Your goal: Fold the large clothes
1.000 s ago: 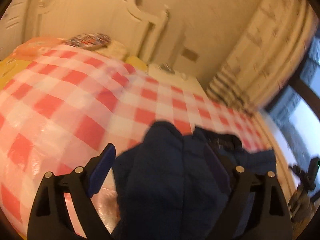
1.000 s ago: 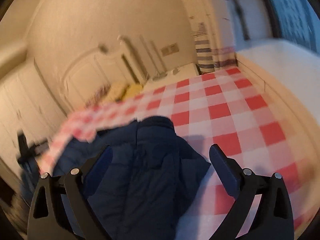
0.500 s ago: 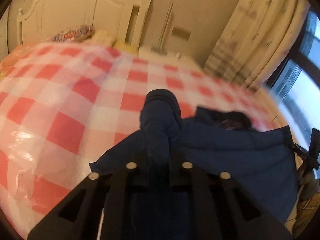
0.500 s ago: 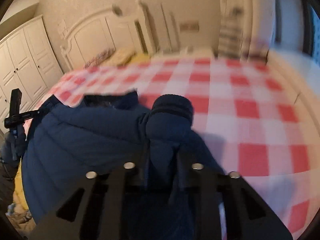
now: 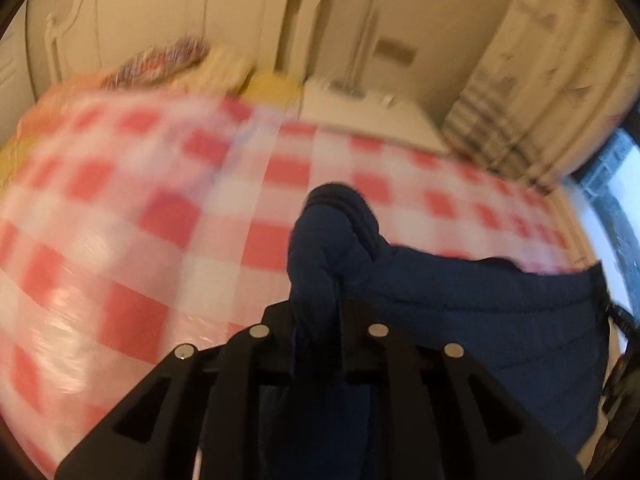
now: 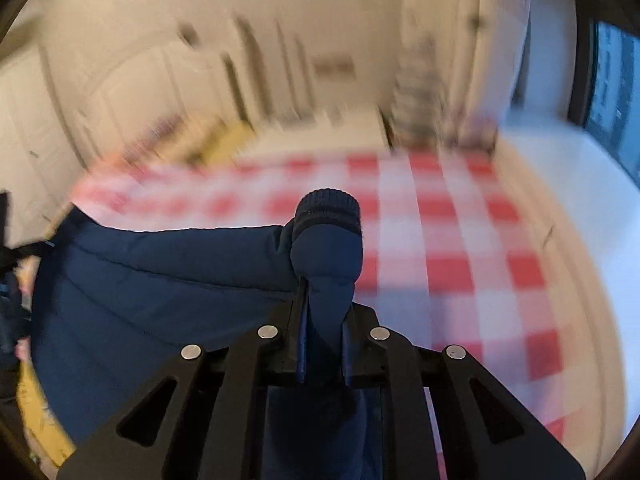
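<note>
Item: navy padded jacket (image 5: 460, 300) — large, quilted, knit-ribbed cuffs.

Location: spread over the near part of a bed covered w/ a red-and-white check cloth (image 5: 120, 208); the body of the jacket is seen draped toward the bed's near edge, both sleeve ends raised off the cloth.

Left gripper (image 5: 320, 320): jaws narrow, closed on the left sleeve (image 5: 320, 248) just below its cuff; the jaws have just eased apart a little, fabric is seen bunched between them. Right gripper (image 6: 324, 320): jaws narrow, clamped on the right sleeve (image 6: 326, 256) just below the ribbed cuff (image 6: 327, 210), which stands clear above the pads.

Handling, as judged:
- Soft, lofty fill — no stiffness; a fold is expected to spring back unless pressed flat.
- Light for its bulk, though the trailing body is likely to drag on the cloth.
- Shell appears smooth, prob. slick (view blurred, so not certain); a thin pinch may slide out.
- Not fragile.

Where to be taken hold of: at the sleeve just below the cuff, as now — the ribbed band acts as a stop against slipping. For later folds, shoulder seams, hem corners or quilting lines are judged better than a puffed mid-panel, where only a loose outer layer would be caught.

Bkgd: headboard (image 5: 120, 20), curtain (image 5: 560, 60) — both blurred.
</note>
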Available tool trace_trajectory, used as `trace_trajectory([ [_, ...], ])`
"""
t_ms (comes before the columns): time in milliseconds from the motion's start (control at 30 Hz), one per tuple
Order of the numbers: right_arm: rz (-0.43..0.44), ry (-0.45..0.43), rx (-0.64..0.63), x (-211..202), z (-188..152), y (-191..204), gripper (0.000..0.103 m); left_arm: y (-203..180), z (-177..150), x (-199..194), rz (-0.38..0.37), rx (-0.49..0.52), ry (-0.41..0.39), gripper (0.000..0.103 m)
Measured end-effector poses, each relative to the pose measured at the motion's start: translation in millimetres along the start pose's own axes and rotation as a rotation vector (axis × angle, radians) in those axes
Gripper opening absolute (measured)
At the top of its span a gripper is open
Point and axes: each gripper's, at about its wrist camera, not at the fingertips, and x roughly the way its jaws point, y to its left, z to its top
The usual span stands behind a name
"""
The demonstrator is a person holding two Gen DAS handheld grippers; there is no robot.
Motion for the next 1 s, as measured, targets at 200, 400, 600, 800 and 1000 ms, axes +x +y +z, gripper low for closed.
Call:
trace_trajectory([
  [200, 0.061, 0.001, 0.090, 37, -30, -16, 0.016, 7, -25, 38, 0.071, -0.002, 0.016, 0.036],
  [400, 0.103, -0.020, 0.162, 38, -35, -27, 0.020, 12, -30, 31, 0.143, -0.053, -0.040, 0.057],
  [600, 0.188, 0.040, 0.269, 22, -25, -46, 0.025, 27, -29, -5, 0.187, -0.163, -0.180, 0.073],
  [800, 0.081, -0.222, 0.125, -74, 12, 10, 0.026, -12, -15, -75, 0.147, -0.088, -0.386, 0.100],
  [1000, -0.018, -0.429, -0.082, -106, 19, 106, 0.099, -110, -18, -98, 0.098, 0.158, -0.451, 0.101],
])
